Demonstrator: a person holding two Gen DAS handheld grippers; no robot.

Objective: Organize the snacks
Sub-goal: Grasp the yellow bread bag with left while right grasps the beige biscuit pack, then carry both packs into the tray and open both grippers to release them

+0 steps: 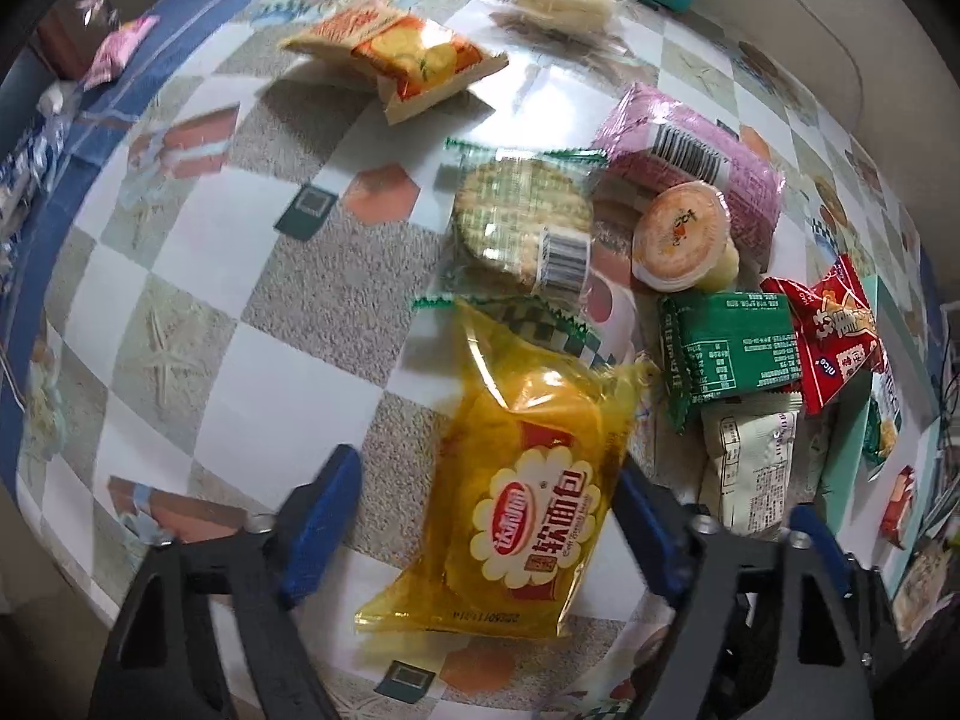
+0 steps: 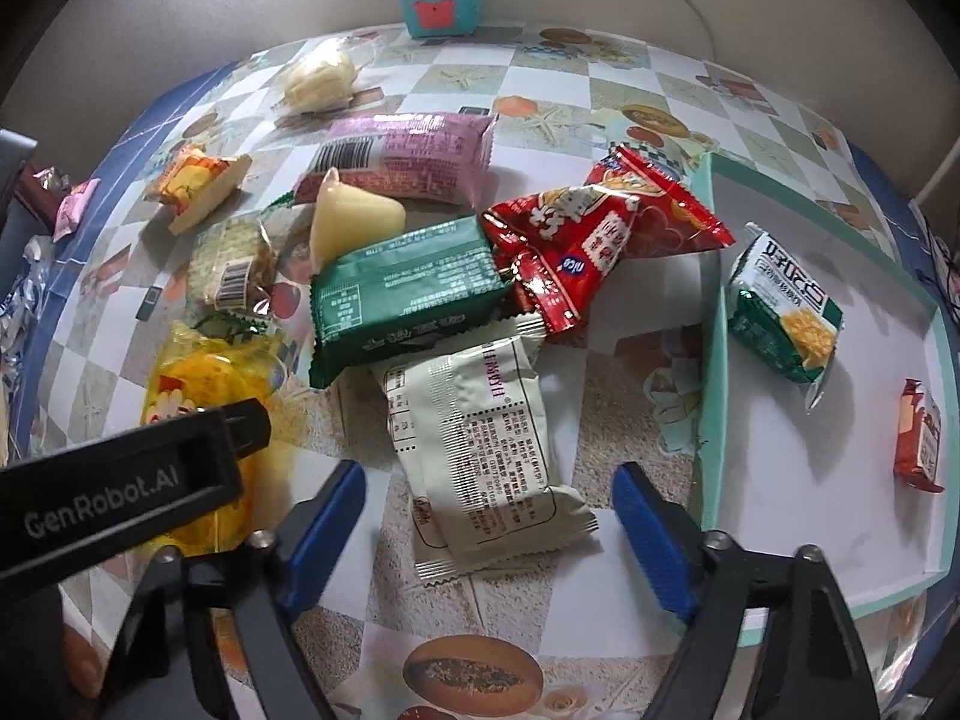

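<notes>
My left gripper straddles the yellow plastic bread packet, its pads seemingly not pressing. My right gripper hangs open around the cream foil sachet. "GenRobot.AI" reads on the black left gripper body; a red "nice" pouch crowds the green biscuit pack.

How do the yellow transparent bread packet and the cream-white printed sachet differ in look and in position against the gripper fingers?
The yellow transparent bread packet shows its front logo and contents; the cream-white printed sachet is opaque, fine-print side up. The yellow packet lies between the left gripper fingers, the right pad at its edge; the sachet lies between the right gripper fingers, both pads apart from it. Both lie flat on the patterned tablecloth.
</notes>
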